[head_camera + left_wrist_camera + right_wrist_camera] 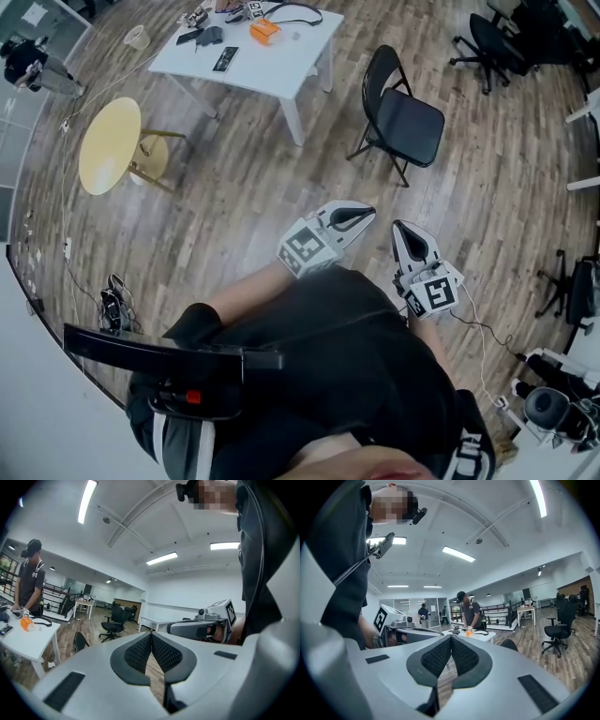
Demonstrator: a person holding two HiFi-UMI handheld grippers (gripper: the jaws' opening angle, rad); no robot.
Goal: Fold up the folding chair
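Left claw (367, 215) and right claw (397, 226) pinched together, empty; only the head view shows the whole folding chair (409, 124), unfolded.

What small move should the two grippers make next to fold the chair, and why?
Probably carry both forward toward the chair, opening them on the way: it stands unfolded, apart from the left gripper and the right gripper, which are both shut and empty.

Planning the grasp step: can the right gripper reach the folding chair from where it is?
Probably not yet. The right gripper is held close to the body, jaws shut, and the folding chair stands apart across bare floor. Nothing blocks the way; stepping closer should do.
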